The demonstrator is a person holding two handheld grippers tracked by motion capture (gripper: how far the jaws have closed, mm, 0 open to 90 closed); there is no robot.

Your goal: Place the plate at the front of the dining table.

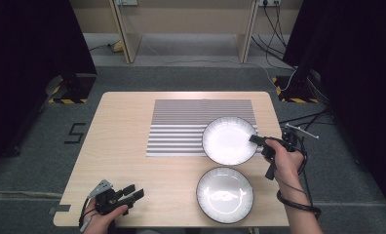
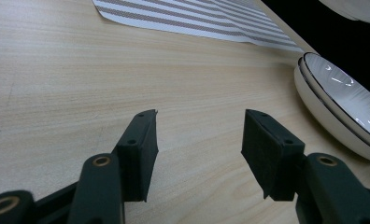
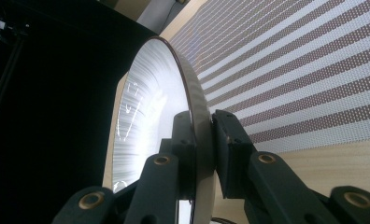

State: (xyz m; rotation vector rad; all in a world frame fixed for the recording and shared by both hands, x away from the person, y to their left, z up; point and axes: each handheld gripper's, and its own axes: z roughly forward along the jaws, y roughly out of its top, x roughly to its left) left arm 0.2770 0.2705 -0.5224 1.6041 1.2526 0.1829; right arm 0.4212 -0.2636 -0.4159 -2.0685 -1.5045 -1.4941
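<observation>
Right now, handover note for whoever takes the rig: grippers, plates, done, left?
Right gripper: shut on the rim of the far plate, at its right edge, over the striped mat.
Left gripper: open, holding nothing, low over the table near the front-left corner.
Near plate: flat on bare wood at the front edge, untouched.
Done: far plate gripped.
Left: probably move or stack that plate; destination unclear.

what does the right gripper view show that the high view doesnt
The right gripper view alone shows the right gripper's jaws shut on the rim of the white round plate with a dark edge, one jaw on each face. The high view alone shows the second white plate nearer the person and the left gripper, open. Both show the grey striped placemat on the pale wooden table.
</observation>
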